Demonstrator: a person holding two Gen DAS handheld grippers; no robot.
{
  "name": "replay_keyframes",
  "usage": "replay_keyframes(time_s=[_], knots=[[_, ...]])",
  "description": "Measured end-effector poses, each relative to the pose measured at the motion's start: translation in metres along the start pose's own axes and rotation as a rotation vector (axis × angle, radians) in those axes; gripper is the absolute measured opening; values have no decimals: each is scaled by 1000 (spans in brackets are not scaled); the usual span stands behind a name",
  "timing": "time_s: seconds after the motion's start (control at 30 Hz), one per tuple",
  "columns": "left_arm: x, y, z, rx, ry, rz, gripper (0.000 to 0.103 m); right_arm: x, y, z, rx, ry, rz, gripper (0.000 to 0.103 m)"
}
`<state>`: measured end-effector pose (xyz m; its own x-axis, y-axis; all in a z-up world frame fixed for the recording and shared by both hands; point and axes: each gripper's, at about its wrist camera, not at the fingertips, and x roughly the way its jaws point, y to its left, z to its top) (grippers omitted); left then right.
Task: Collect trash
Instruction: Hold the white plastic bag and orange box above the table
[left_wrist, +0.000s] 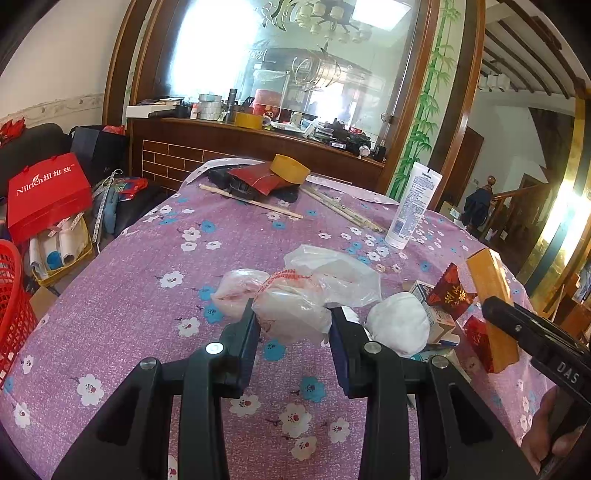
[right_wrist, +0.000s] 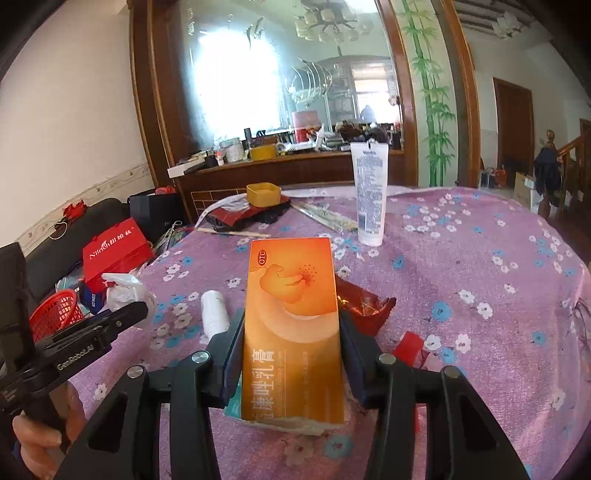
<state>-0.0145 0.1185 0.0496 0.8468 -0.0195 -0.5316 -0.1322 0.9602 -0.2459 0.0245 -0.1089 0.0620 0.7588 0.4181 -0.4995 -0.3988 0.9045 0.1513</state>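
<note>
My left gripper has its jaws on either side of a crumpled clear plastic bag that lies on the purple floral tablecloth. A white paper wad and small cartons lie just right of it. My right gripper is shut on an orange medicine box and holds it upright above the table; the box also shows in the left wrist view. A red wrapper lies behind the box.
A white lotion tube stands at the far side. Chopsticks, a red packet and a yellow tape roll lie at the back. A red basket and a red bag sit left of the table.
</note>
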Motion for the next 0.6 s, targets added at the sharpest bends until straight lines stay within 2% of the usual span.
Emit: replay_keyframes(time_s=[0.6], knots=[[-3, 3, 1, -10, -6, 14, 34, -1, 7, -2, -7, 16, 28, 51]])
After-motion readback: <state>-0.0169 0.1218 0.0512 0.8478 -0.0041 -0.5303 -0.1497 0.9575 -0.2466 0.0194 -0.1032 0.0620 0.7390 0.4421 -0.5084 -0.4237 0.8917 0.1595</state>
